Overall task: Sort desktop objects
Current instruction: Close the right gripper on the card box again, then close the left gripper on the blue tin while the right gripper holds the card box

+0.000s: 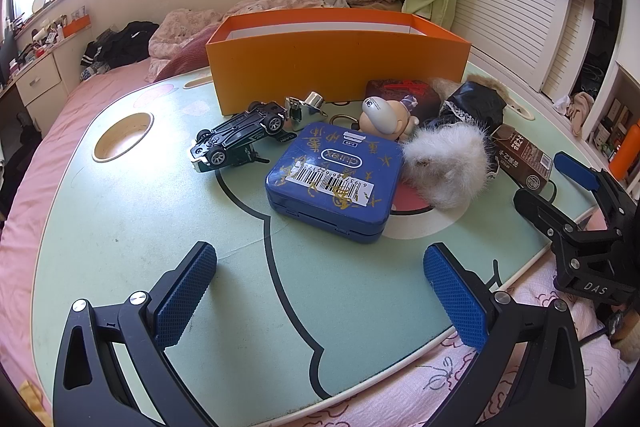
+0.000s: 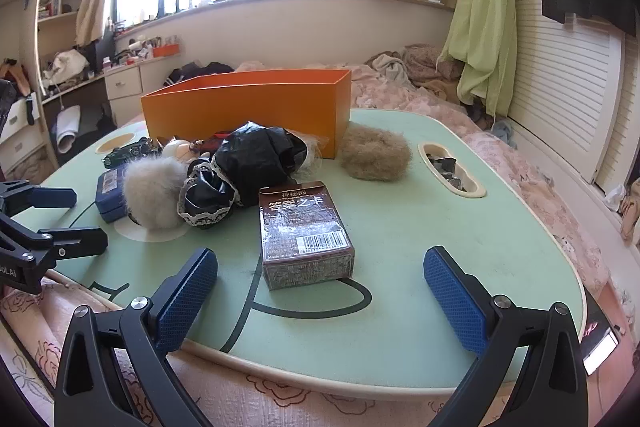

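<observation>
Left wrist view
Left tool (image 1: 320,293): fingers spread wide, nothing between them, low over the near edge of the worktop (image 1: 120,211).
Blue tin (image 1: 334,181): flat, barcode label up, mid-worktop; long axis runs from near right to far left.
Toy car (image 1: 240,137): upside down, wheels up, left of the tin; long axis runs from near left toward the orange box (image 1: 340,61).
Orange box: open top, along the far edge.
Open room: bare surface across the near-left part; round cup hole (image 1: 124,135) near the left edge.
Right tool (image 1: 560,183): at the right edge, fingers apart.

Right wrist view
Right tool (image 2: 320,293): fingers spread, empty, over the near edge.
Brown card box (image 2: 306,233): flat, just ahead of the tool; long axis points away toward the orange box (image 2: 248,109), barcode end nearest.
Black ruffled cloth (image 2: 244,171), white fur ball (image 2: 154,193): touching, left of the card box.
Tan fur ball (image 2: 376,153): beside the orange box's right corner.
Open room: bare worktop (image 2: 460,223) to the right, up to an oblong slot (image 2: 452,169).
</observation>
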Demonstrator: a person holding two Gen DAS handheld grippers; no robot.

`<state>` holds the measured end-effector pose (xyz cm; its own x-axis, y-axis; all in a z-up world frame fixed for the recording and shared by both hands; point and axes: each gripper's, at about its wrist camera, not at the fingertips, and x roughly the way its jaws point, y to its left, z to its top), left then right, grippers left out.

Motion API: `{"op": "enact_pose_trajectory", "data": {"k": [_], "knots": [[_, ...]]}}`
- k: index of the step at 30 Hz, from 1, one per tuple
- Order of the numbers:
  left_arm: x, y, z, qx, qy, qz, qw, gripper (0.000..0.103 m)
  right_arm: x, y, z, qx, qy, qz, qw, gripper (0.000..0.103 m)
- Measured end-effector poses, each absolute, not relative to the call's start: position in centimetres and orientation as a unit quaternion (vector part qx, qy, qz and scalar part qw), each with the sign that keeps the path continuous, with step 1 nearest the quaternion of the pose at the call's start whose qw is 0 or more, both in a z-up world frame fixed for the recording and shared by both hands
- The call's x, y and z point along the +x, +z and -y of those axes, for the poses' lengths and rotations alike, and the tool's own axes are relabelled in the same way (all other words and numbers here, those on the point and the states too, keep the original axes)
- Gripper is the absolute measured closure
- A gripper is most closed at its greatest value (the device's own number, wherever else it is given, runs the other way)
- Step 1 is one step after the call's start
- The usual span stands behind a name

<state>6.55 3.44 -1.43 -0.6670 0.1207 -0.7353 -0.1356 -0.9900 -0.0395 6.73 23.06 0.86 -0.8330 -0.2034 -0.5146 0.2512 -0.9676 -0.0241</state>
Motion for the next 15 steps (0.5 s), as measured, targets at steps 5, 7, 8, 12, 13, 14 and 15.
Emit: {"op": "enact_pose_trajectory", "data": {"k": [5,7,8,12,13,14,15], "knots": [[6.5,-1.4,-3.4,-0.402,0.913,-0.009,0.070,0.000,5.8,1.0,-22.5,0.270,-0.953,-0.051,0.130,0.000],[6.5,-1.4,-3.4,-0.402,0.913,-0.009,0.070,0.000,5.4,1.0,-22.4,0.272,-0.951,-0.053,0.135,0.000],[6.6,-1.4,-3.4,-0.402,0.913,-0.009,0.070,0.000,5.2,1.1,-22.3,0.272,-0.951,-0.054,0.140,0.001],[6.6,-1.4,-3.5,-0.403,0.913,-0.009,0.072,0.000,5.3,1.0,-22.3,0.253,-0.953,-0.054,0.157,0.047],[6.5,-1.4,-3.5,-0.404,0.912,-0.010,0.073,0.000,5.4,0.9,-22.4,0.247,-0.954,-0.054,0.163,0.064],[6.5,-1.4,-3.4,-0.405,0.911,-0.010,0.074,0.000,5.7,0.9,-22.4,0.241,-0.954,-0.054,0.168,0.063],[6.5,-1.4,-3.2,-0.406,0.911,-0.010,0.075,0.000,6.0,0.8,-22.4,0.236,-0.955,-0.054,0.171,0.063]]}}
